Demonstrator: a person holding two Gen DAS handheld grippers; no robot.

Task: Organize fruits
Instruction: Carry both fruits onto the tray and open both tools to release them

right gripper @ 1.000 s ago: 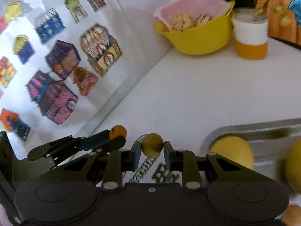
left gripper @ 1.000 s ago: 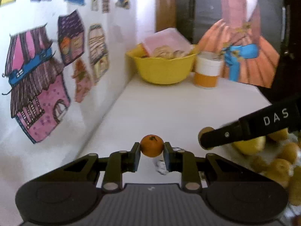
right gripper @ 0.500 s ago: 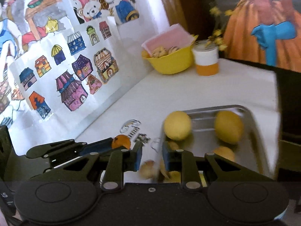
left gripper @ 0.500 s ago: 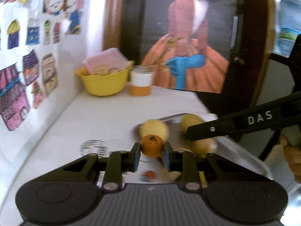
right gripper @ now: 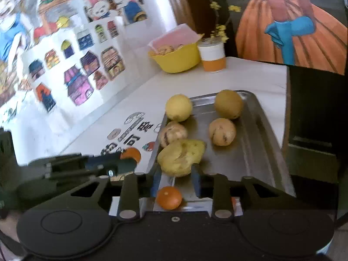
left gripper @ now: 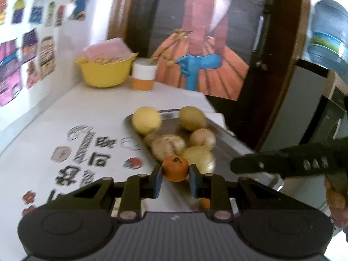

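Observation:
My left gripper (left gripper: 175, 174) is shut on a small orange mandarin (left gripper: 175, 168), just short of the near end of a metal tray (left gripper: 228, 150). The tray (right gripper: 267, 130) holds several yellow and brownish fruits, among them a lumpy yellow one (right gripper: 180, 158) nearest me. My right gripper (right gripper: 176, 177) stands open at the tray's near edge, and its fingertips frame that yellow fruit without clamping it. Under it on the table lies a second small mandarin (right gripper: 169, 196). In the left wrist view a right finger (left gripper: 261, 165) reaches in over the tray's right side.
A yellow bowl (left gripper: 104, 75) and a white and orange cup (left gripper: 143, 76) stand at the table's far end. A wall with pictures runs along the left. The table ends just right of the tray, with a dark door beyond. A hand (left gripper: 335, 198) shows at the right.
Both grippers have drawn back and up, so the whole tray shows now. The right gripper has let go of the small yellowish fruit it held. The left still holds the mandarin.

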